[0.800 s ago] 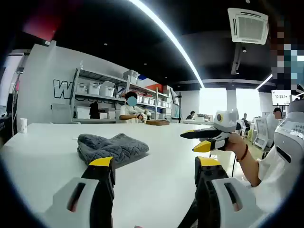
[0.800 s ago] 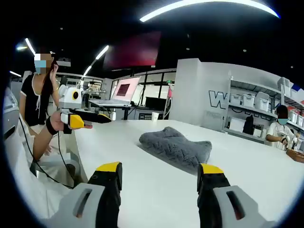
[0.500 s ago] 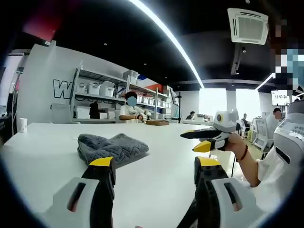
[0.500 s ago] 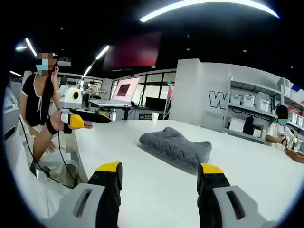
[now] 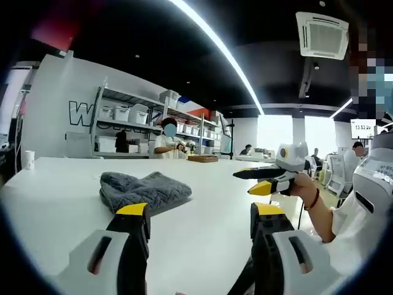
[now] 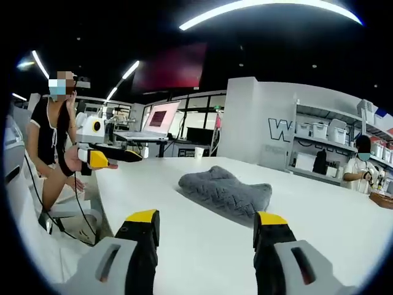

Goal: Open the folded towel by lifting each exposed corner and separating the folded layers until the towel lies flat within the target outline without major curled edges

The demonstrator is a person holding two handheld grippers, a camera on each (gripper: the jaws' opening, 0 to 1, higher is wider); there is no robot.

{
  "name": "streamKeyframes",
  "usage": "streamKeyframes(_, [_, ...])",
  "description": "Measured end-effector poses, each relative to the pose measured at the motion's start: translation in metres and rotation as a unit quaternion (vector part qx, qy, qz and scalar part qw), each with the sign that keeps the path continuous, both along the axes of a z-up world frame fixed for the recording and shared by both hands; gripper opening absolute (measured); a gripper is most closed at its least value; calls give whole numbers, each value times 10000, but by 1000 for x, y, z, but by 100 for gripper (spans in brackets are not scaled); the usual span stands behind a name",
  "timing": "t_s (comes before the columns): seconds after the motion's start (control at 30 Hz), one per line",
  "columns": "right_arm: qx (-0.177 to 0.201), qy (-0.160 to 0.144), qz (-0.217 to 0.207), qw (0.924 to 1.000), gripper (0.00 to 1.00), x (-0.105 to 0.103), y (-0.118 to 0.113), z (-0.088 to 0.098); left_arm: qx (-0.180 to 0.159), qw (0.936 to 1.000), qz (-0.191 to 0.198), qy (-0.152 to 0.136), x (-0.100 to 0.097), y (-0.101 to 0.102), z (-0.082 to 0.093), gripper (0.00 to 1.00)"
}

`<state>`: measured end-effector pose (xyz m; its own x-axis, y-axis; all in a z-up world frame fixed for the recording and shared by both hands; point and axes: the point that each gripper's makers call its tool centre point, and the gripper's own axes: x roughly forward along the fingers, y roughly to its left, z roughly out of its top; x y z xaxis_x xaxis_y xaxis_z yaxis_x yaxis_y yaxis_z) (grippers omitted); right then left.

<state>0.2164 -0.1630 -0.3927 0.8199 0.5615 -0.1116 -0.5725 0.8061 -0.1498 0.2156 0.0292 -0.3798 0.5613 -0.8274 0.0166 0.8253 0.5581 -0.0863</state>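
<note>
You have not begun the unfolding yet: the grey, ribbed-knit folded towel (image 5: 145, 191) lies bunched in a thick wad on the broad white table (image 5: 55, 196), its layers unseparated and no corner lifted, so every fold remains to be opened and flattened. No target outline can be made out on the tabletop. Your left gripper (image 5: 201, 215) hovers short of the towel's near edge with its yellow-tipped jaws spread wide and nothing between them; in the right gripper view it is seen off to the far left, past the table edge. Your right gripper (image 6: 206, 220) likewise hangs above bare table on the other side of the towel (image 6: 225, 191), jaws parted and empty; in the left gripper view it sits to the right, well apart from the cloth. Nothing stands between either gripper and the towel. Around you, a white paper cup (image 5: 27, 160) stands at the far left of the table, well clear, and grey shelving with storage bins (image 5: 126, 126) stands behind, with a person working there.
</note>
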Motion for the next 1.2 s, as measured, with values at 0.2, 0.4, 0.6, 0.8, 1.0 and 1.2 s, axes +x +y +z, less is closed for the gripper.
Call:
streamKeyframes(0.2, [-8, -10, 24, 10000, 59, -1, 1, 0, 29, 10000, 4, 30, 0, -1, -1, 65])
streamKeyframes(0.4, [-26, 7, 7, 10000, 59, 0, 0, -1, 22, 10000, -27, 18, -1, -2, 0, 65])
streamKeyframes(0.6, [-60, 29, 11, 10000, 60, 1, 0, -3, 36, 10000, -42, 29, -1, -3, -1, 64])
streamKeyframes(0.8, [-75, 30, 9, 10000, 60, 1, 1, -3, 46, 10000, -39, 40, -1, -3, -3, 64])
streamKeyframes(1.0, [-79, 35, 21, 10000, 60, 1, 1, -4, 50, 10000, -29, 45, -1, -4, -3, 64])
streamKeyframes(1.2, [-76, 37, 13, 10000, 60, 1, 1, -4, 80, 10000, -9, 52, 0, -5, -5, 64])
